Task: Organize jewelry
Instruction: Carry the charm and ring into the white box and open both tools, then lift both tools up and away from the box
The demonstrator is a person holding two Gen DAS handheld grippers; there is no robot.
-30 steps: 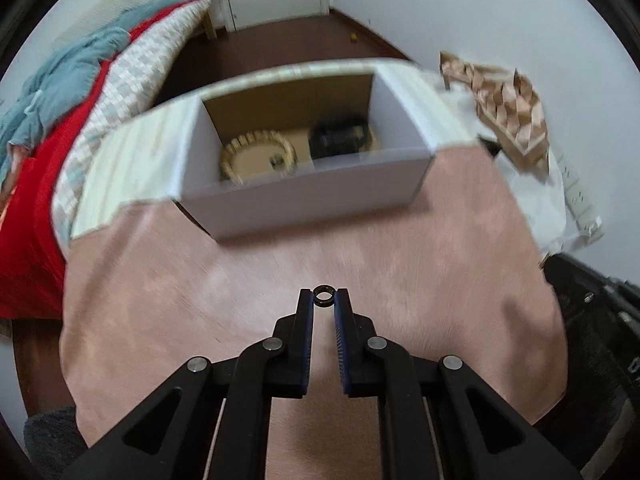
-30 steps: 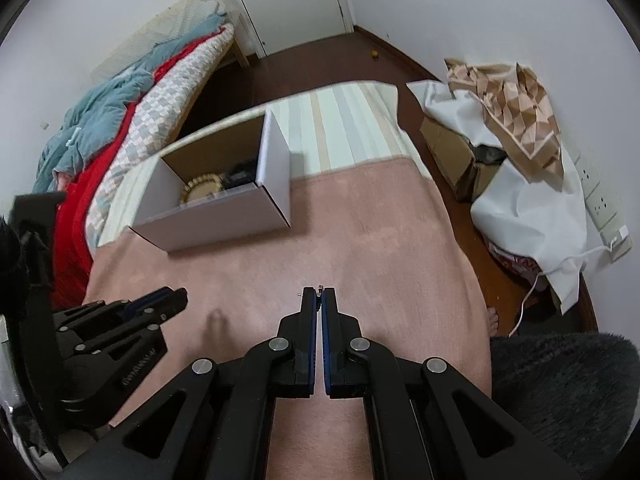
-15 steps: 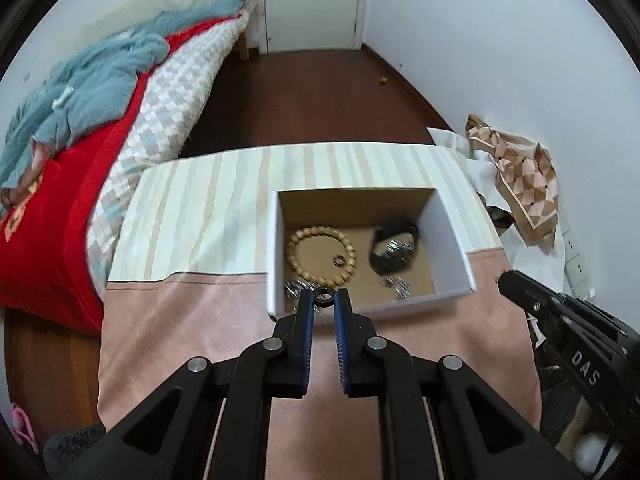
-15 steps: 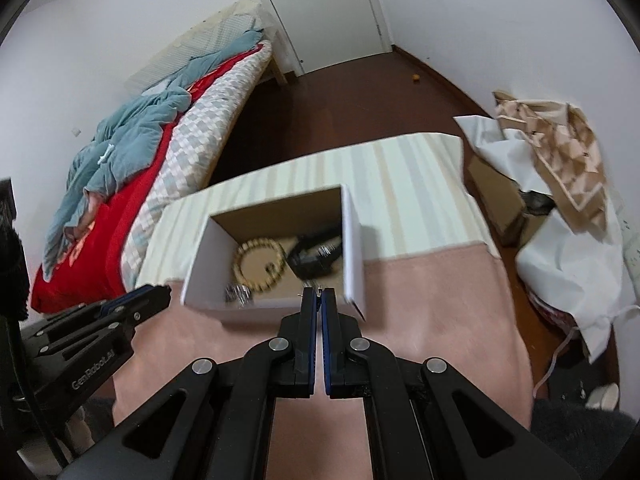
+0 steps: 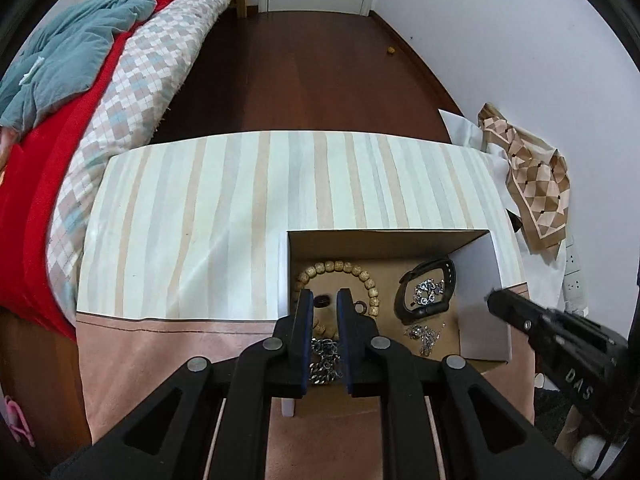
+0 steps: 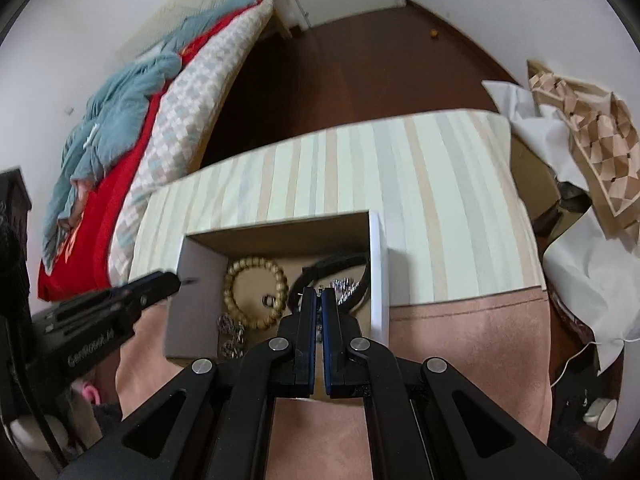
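An open white cardboard box (image 5: pixel 484 276) (image 6: pixel 378 264) stands on the table. It holds a wooden bead bracelet (image 5: pixel 352 270) (image 6: pixel 256 276), a black band (image 5: pixel 428 280) (image 6: pixel 332 264), silver chains (image 5: pixel 324 360) (image 6: pixel 232 330) and small rings. My left gripper (image 5: pixel 322 300) hangs over the box's left part, its jaws slightly apart, with a dark ring (image 5: pixel 322 301) between the tips; whether they still pinch it I cannot tell. My right gripper (image 6: pixel 319 291) is shut over the box's right part, on a tiny thing too small to name.
The table has a pink cloth (image 5: pixel 160 352) near me and a striped cloth (image 5: pixel 240 208) beyond. A bed with red and blue bedding (image 5: pixel 60 80) is at the left. A patterned scarf over white paper (image 5: pixel 536 184) lies at the right.
Both grippers have moved forward from the bare pink cloth to above the open box. The left jaws now stand a little wider around the ring.
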